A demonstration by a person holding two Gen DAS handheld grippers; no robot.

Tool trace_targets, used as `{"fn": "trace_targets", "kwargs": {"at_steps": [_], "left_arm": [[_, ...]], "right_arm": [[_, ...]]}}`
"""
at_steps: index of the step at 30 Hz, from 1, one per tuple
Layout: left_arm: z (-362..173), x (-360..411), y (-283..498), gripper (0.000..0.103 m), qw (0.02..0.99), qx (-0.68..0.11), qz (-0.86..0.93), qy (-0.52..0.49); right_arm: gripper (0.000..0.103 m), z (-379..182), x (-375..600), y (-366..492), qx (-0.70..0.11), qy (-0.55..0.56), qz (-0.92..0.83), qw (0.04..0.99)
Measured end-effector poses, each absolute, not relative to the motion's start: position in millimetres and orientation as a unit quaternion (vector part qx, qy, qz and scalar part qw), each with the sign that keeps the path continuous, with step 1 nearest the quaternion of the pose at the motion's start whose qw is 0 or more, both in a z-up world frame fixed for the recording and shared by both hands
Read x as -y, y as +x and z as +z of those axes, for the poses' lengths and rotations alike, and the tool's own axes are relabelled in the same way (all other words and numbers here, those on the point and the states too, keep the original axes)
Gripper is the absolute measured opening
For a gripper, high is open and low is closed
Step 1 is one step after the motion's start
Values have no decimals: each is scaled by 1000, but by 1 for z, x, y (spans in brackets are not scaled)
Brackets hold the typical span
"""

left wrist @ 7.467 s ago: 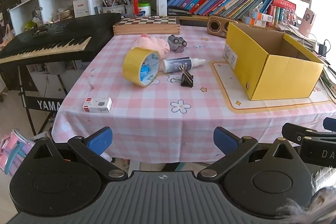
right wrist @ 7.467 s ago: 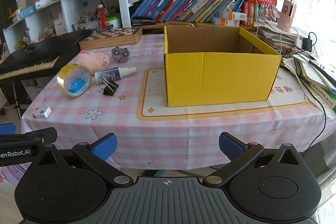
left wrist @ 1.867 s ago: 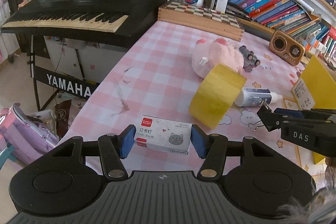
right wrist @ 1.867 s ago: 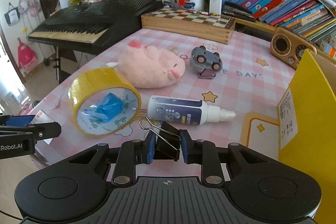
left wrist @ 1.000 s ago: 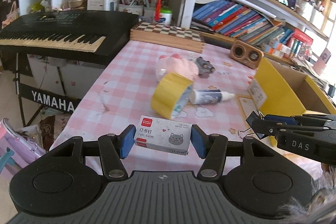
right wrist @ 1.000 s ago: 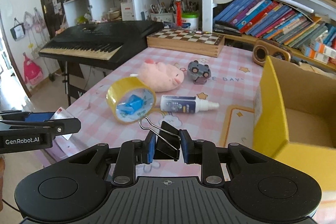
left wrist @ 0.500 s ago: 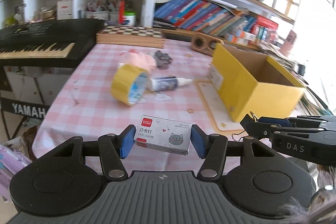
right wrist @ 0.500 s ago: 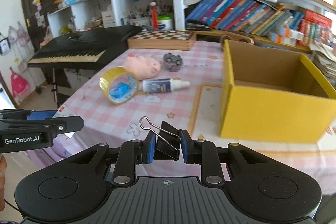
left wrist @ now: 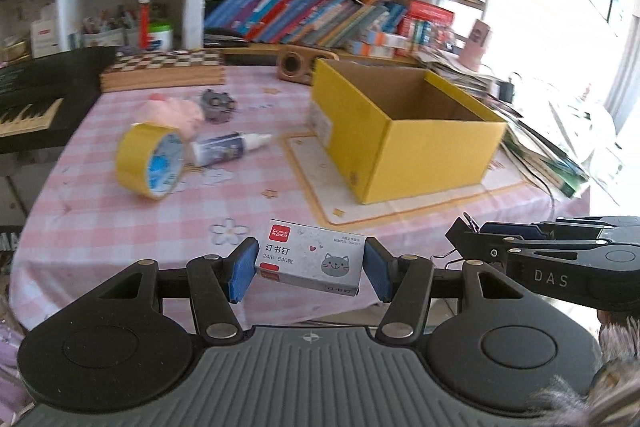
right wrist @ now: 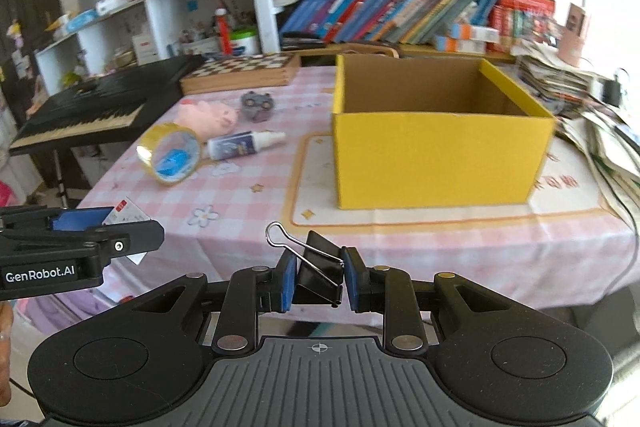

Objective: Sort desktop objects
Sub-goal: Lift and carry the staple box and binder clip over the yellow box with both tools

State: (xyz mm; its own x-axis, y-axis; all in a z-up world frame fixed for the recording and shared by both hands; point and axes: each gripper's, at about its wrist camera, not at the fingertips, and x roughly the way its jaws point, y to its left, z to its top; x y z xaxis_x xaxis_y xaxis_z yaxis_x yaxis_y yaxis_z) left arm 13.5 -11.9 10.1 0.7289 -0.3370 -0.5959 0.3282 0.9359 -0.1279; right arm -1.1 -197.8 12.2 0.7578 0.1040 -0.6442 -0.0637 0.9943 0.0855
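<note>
1. Staples (left wrist: 311,262), a small white carton, sat crosswise between the blue pads of the left hand-held gripper (left wrist: 310,269), clenched on its two ends and held above the near edge of the worktop (left wrist: 100,211).
2. The right hand-held gripper (right wrist: 318,285) was clenched on a black clip (right wrist: 318,277), its wire loop sticking up to the left.
3. The yellow box (right wrist: 436,163) stood open on the worktop beyond both loads; carrying them to it looked like the step in hand.
4. Done well, each load should have cleared the near wall and hung over the opening before its pads let go, as a low approach risked knocking the rim.
5. The two tools sat close side by side, so taking turns over the box seemed wiser than crowding in together.
6. Tape (left wrist: 150,161), a bottle (left wrist: 228,149), a pink plush (right wrist: 206,117) and a grey toy (right wrist: 258,105) lay left of the box, yet to be sorted.
</note>
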Motion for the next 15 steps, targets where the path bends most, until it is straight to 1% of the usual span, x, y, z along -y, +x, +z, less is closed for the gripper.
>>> {"fn": "trace_targets", "kwargs": {"at_steps": [15], "left_arm": [[5,56,23,54,907,-330,-260,22]], "right_arm": [[25,9,234,-20,-357,57,-26,932]]}}
